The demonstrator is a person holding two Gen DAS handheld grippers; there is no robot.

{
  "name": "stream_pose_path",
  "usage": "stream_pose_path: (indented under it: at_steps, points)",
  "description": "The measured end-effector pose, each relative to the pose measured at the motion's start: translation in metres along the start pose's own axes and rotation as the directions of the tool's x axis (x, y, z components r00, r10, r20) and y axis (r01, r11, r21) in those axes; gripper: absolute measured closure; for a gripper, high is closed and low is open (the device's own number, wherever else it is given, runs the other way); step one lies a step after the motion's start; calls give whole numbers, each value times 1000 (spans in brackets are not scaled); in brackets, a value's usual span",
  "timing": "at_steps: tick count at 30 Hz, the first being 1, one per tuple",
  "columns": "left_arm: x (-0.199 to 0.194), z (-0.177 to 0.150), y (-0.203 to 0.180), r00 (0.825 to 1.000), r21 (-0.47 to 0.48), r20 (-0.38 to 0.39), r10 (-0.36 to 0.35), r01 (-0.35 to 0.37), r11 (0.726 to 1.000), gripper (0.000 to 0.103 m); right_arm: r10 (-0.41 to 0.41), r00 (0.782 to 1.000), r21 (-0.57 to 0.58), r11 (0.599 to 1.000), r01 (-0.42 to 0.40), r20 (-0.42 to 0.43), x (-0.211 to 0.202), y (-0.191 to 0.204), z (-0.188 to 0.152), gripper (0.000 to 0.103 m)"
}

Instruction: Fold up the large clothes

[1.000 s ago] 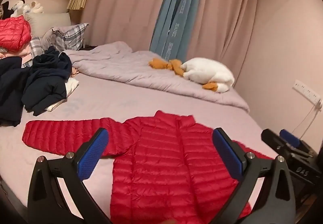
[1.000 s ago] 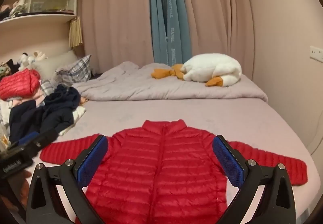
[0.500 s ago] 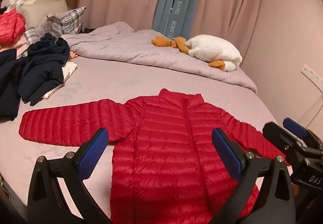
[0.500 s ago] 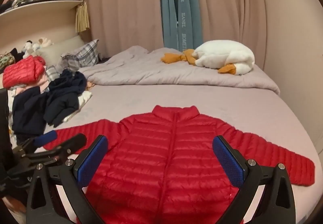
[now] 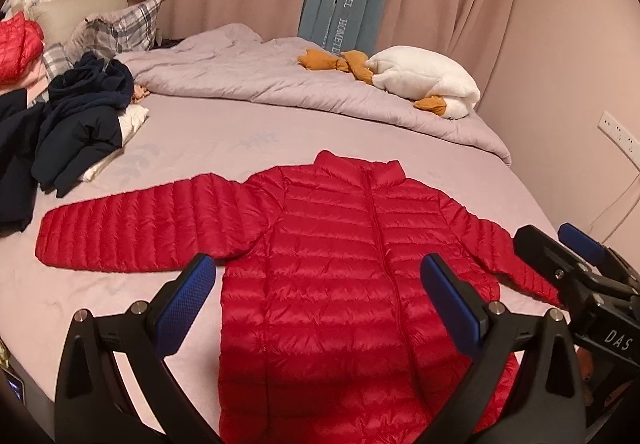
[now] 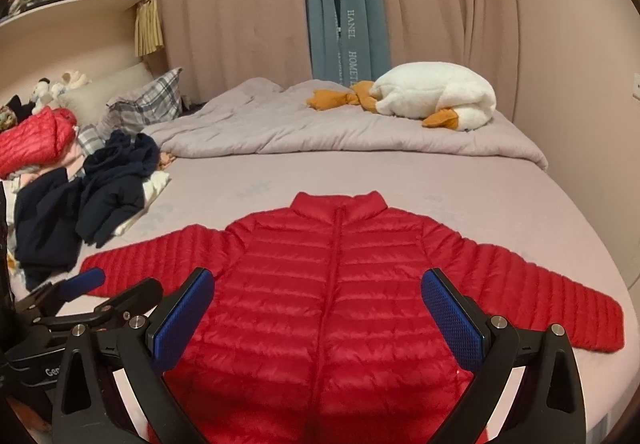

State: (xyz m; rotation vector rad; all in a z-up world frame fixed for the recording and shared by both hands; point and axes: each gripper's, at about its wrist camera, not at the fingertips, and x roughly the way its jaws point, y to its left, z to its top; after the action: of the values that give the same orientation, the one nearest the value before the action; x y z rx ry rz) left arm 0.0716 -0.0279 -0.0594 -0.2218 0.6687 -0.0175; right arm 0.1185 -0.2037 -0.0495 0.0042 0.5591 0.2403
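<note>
Both sets of fingers are spread wide and empty: left gripper (image 5: 318,298) and right gripper (image 6: 318,300) hover above the hem end of the red jacket (image 5: 340,268), blue pads not touching fabric.

What changed over the last second: I've lifted and pulled both rigs back from the jacket. A second ago the jacket body filled the lower frame and the sleeves ran out of view; now I see the whole garment, collar to near the hem. It lies flat, front up, zipped, collar pointing toward the grey duvet (image 5: 280,84), both sleeves stretched out sideways on the bed (image 5: 224,140). The jacket itself hasn't moved.

Around it: pile of dark clothes (image 5: 76,124) off the left sleeve's cuff, well apart; another folded red jacket (image 6: 34,140) farther that way; white plush goose (image 5: 428,84) on the duvet beyond the collar.

My read: spreading is done, folding not started. The pull-back looks like a survey before the first fold. Next likely step is a sleeve: left gripper goes out to the left cuff (image 5: 52,240), pinches, brings it across the chest. Puffy slick shell, so I expect it to spring back and slide unless I pinch deep.
</note>
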Motion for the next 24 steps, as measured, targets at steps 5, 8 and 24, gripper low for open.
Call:
stream_pose_path:
  at_steps: [5, 8, 24]
  points:
    - [-3, -1, 0, 1000, 3, -5, 18, -18, 1000, 1, 1, 1000, -8, 1000, -1, 4, -3, 4, -1, 1]
    - [-5, -3, 2, 1000, -7, -1, 25, -25, 1000, 1, 5, 1000, -6, 1000, -5, 4, -3, 4, -2, 1]
    - [-12, -1, 4, 999, -19, 0, 36, -36, 999, 1, 13, 1000, 1, 1000, -13, 6, -5, 5, -8, 1]
